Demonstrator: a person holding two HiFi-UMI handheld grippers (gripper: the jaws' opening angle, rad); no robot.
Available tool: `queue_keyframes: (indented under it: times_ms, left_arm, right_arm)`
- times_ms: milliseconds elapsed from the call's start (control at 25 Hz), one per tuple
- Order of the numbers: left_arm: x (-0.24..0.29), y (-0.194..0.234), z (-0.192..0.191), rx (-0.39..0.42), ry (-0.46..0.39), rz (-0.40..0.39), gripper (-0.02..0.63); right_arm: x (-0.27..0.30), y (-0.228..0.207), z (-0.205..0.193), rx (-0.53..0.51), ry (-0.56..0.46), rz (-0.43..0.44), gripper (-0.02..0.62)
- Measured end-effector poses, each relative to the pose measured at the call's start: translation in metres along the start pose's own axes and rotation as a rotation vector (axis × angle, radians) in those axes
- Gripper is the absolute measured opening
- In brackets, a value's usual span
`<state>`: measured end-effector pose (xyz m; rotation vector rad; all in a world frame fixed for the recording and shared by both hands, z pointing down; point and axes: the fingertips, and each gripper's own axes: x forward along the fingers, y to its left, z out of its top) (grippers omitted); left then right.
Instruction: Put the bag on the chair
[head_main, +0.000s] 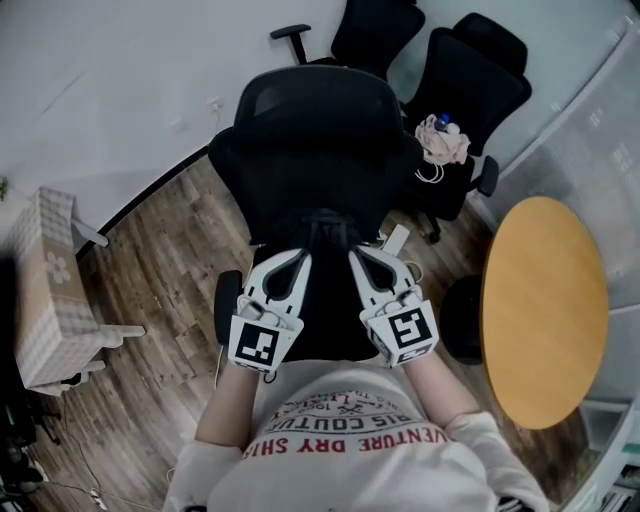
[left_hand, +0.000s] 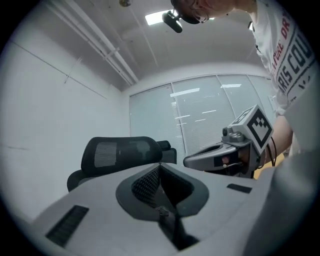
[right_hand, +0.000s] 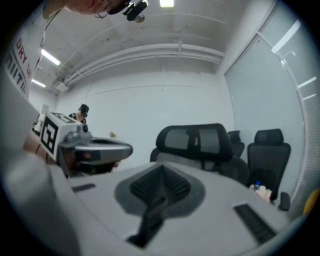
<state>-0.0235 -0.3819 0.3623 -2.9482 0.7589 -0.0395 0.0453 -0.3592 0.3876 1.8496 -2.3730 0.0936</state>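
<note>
Where the bag is: the bag (head_main: 325, 238) hangs in front of the person, its black top caught between the two tips and seen against the seat of the chair (head_main: 310, 120) (black on black, so its lower outline cannot be told).
Left tongs: the left tongs (left_hand: 160, 167) are closed right up, with a thin dark strap (left_hand: 171, 227) of the bag pinched between the pads and running back toward the camera.
Right tongs: the right tongs (right_hand: 161, 170) are closed just as tight, with a dark strip of the bag trapped in the same way.
Pose: both point forward and roughly level, side by side, tips angled in toward each other. The marker cubes (head_main: 258, 343) sit close to the person's body, and the bare left forearm (head_main: 222, 415) and right forearm (head_main: 445, 385) reach out from the sleeves.
Writing: the white shirt (head_main: 350, 460) carries red print, upside down in the head view, reading in part "VENTURE DRY" (the rest is cut off or too small to read). Each cube bears a black-and-white square marker.
Chair: a black mesh-backed office chair faces the person, with one armrest (head_main: 228, 305) just outside the left tongs.
Further out: a second black chair (head_main: 475, 80) holds a pale bundle (head_main: 443, 140). A round yellow bench (head_main: 545, 310) stands at the right, and a chequered pale box (head_main: 45, 290) stands at the left on the wooden floor (head_main: 160, 270).
</note>
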Motion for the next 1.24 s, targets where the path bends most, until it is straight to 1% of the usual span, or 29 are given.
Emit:
queue_keyframes:
  times_ms: [160,440,760,920,1120,1240]
  left_arm:
    - [-0.003,-0.009,0.007,0.014,-0.004,-0.003,0.029]
    - [-0.006,-0.015,0.007,-0.013,0.012,-0.006,0.029]
    - [-0.006,-0.019,0.001,-0.041,0.034,-0.009,0.029]
    - [-0.002,-0.02,-0.001,-0.043,0.042,-0.016,0.029]
    - [0.003,-0.022,0.001,-0.089,0.038,-0.027,0.029]
    - [0.006,-0.019,0.003,-0.103,0.031,-0.028,0.029]
  right_arm:
    - [-0.005,0.003,0.002,0.017,-0.012,0.017,0.026]
    - [-0.012,0.009,0.003,0.026,-0.015,0.039,0.026]
    - [-0.018,0.011,-0.003,0.044,-0.013,0.04,0.026]
    - [-0.018,0.005,0.0,0.062,-0.008,0.022,0.026]
    - [-0.017,0.001,0.004,0.074,-0.013,0.017,0.026]
    - [-0.014,-0.002,0.005,0.073,-0.011,0.013,0.026]
